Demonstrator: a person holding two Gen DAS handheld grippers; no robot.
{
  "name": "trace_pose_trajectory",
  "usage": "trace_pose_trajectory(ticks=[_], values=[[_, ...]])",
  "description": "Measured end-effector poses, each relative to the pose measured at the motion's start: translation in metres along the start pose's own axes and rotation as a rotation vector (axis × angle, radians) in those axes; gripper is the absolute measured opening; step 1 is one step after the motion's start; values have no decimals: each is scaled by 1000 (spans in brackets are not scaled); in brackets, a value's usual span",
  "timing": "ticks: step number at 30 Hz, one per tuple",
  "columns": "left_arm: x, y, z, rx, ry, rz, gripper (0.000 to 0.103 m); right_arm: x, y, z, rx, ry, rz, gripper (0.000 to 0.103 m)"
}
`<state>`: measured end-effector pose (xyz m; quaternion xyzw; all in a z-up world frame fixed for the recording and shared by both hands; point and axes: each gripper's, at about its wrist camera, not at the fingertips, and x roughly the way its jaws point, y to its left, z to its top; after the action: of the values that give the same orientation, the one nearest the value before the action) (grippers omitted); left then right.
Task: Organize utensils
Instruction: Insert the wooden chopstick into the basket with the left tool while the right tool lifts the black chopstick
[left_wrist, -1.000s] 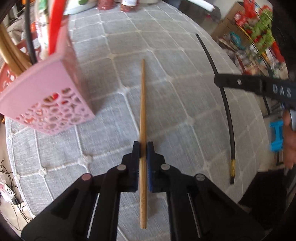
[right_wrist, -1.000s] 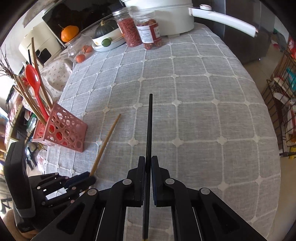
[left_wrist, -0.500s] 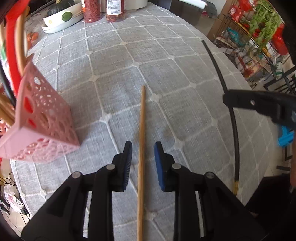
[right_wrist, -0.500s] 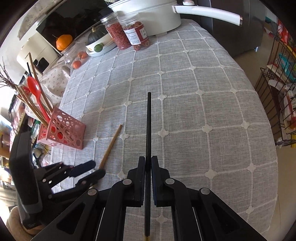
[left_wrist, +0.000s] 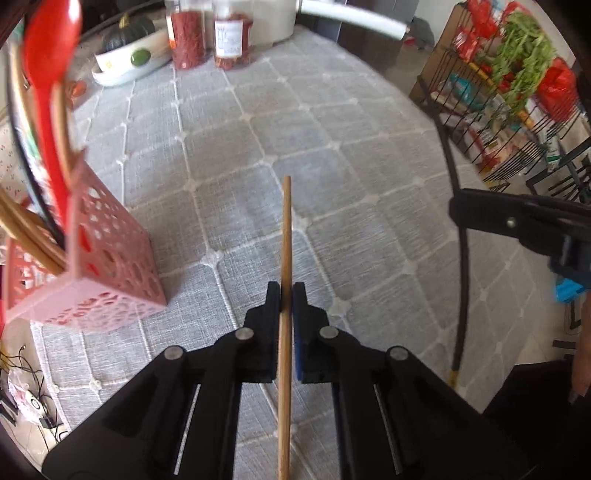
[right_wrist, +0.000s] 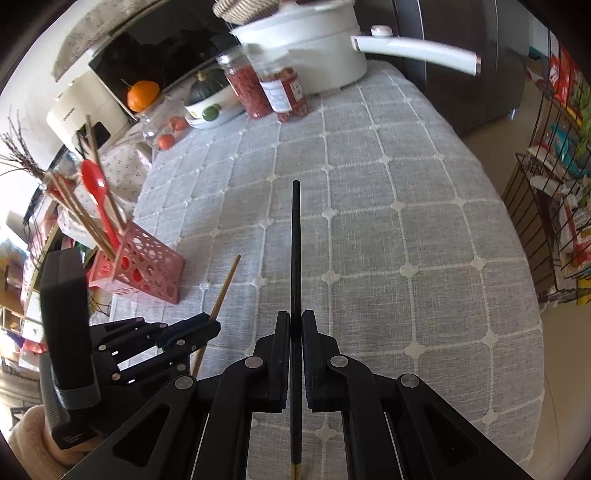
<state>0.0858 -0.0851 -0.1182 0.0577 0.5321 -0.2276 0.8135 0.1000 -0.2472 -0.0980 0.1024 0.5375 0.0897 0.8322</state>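
The grey quilted tablecloth (right_wrist: 424, 229) fills most of both views, with the white pot (right_wrist: 306, 55) and two red-filled jars (right_wrist: 266, 92) at the top. The pink perforated holder (left_wrist: 107, 266) sits at the left of the left wrist view, tilted in the fisheye, with a red spoon (left_wrist: 48, 74) and several wooden chopsticks standing in it; in the right wrist view it lies at middle left.

Half a second ago the left gripper (left_wrist: 286, 295) had its fingers spread, the wooden chopstick (left_wrist: 285, 236) loose between them. Now the fingers are pressed against that chopstick, which runs straight up the centre of the frame from the bottom edge to past the fingertips. In the right wrist view the same stick angles up out of the left tool at lower left.

The right gripper (right_wrist: 295, 325) is clamped on the black chopstick (right_wrist: 295, 251) as before, the stick running up the centre line, its gold-tipped end near the bottom edge. The two held sticks are apart, wooden one nearer the holder.
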Motion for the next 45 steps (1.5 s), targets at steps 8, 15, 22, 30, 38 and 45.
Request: trace_pose_trajectory(ticks=[8, 15, 22, 30, 38, 45], values=[[-66, 6, -4, -7, -168, -12, 7, -41, 24, -6, -83, -118, 3, 6], [-109, 19, -13, -19, -289, -14, 7, -67, 51, -8, -155, -212, 17, 6], [-151, 32, -10, -60, -443, 1, 7, -90, 79, 0, -215, -312, 45, 6], [-197, 53, -14, -126, -654, 71, 7, -105, 106, 9, -251, -372, 77, 6], [-212, 77, -18, -199, -744, 148, 7, -102, 120, 9, -268, -367, 91, 6], [-196, 94, -15, -233, -722, 189, 7, -97, 126, 11, -258, -366, 101, 6]])
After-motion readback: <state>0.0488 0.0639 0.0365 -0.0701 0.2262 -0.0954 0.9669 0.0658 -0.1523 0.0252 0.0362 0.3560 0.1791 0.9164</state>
